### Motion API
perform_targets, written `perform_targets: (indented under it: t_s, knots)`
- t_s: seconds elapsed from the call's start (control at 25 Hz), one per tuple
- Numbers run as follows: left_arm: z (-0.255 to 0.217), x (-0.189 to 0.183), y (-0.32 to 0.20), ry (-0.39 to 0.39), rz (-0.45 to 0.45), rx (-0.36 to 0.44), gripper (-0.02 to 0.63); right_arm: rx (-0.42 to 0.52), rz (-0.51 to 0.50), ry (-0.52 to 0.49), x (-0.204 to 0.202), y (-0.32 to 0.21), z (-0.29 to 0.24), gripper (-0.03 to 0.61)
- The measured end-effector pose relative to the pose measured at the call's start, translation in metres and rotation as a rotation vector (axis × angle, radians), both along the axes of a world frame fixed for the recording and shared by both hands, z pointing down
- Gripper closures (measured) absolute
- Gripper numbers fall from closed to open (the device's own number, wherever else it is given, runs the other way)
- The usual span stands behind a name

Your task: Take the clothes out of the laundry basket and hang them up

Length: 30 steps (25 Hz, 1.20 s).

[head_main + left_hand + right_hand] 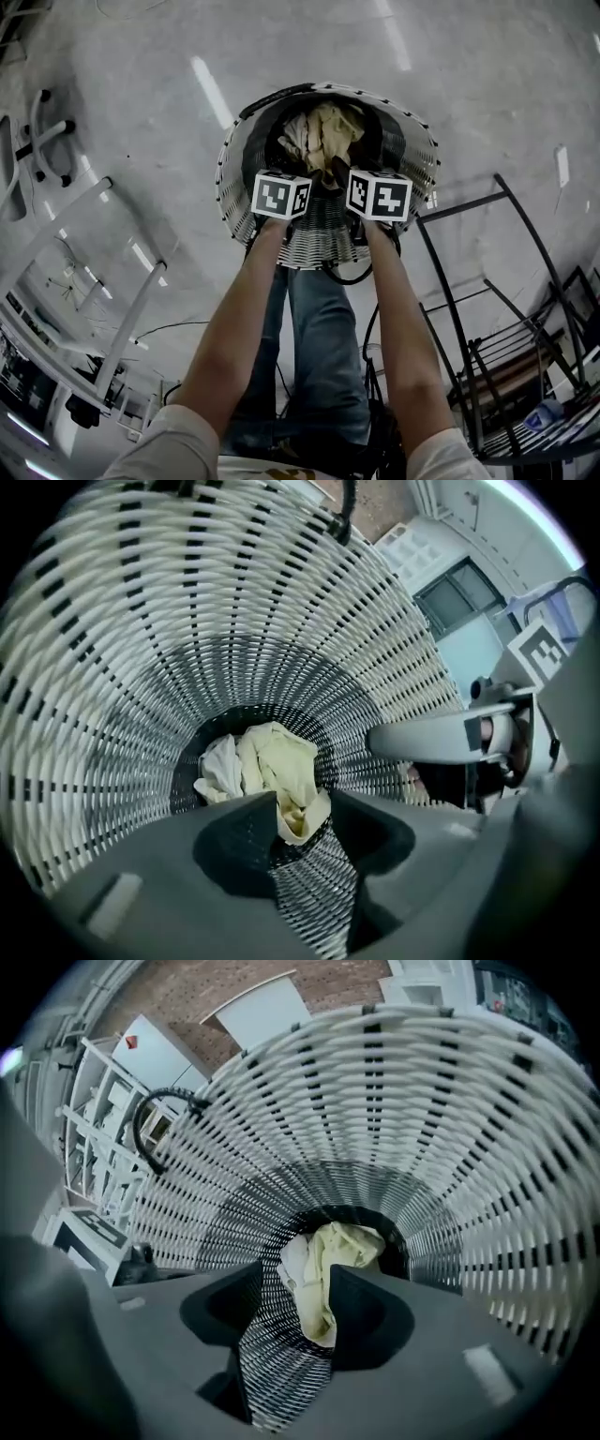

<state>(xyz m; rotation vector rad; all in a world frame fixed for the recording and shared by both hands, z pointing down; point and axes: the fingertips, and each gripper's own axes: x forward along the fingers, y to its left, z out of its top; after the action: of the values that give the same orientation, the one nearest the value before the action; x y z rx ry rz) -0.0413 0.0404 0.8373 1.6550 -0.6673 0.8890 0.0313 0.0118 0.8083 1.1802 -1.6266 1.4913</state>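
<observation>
A white woven laundry basket (246,155) with a dark bottom stands on the floor in front of me. Pale yellow and white clothes (323,136) lie crumpled at its bottom. Both grippers are held over the basket's near rim, side by side, pointing down into it. The left gripper (305,829) is open, and the clothes (267,771) lie beyond its jaws. The right gripper (295,1314) is open too, with the clothes (333,1258) farther down past its tips. Neither holds anything. The right gripper's handle (441,741) shows in the left gripper view.
A black metal drying rack (511,319) stands close on the right of the basket. White rack tubes (131,309) cross the floor at the left. A black cable (349,277) hangs by the basket's near rim. My legs (323,356) stand just behind it.
</observation>
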Motion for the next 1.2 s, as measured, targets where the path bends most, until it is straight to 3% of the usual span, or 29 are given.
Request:
perform_targets:
  t_s: [0.2,0.6,0.96,1.2]
  knots:
    - [0.027,0.009,0.009,0.027,-0.060,-0.066,0.426,-0.066,-0.057,0.010,-0.003,0.009,0.034,0.330]
    - [0.085,0.016,0.034,0.012,-0.050,-0.150,0.425,-0.173,-0.079,0.044,0.004,0.035,0.094,0.327]
    - [0.120,0.018,0.048,0.040,-0.166,-0.215,0.423,-0.150,-0.128,0.035,0.015,0.021,0.119,0.334]
    - [0.131,0.022,0.052,0.055,-0.166,-0.204,0.429,-0.159,-0.157,0.013,0.012,0.024,0.133,0.333]
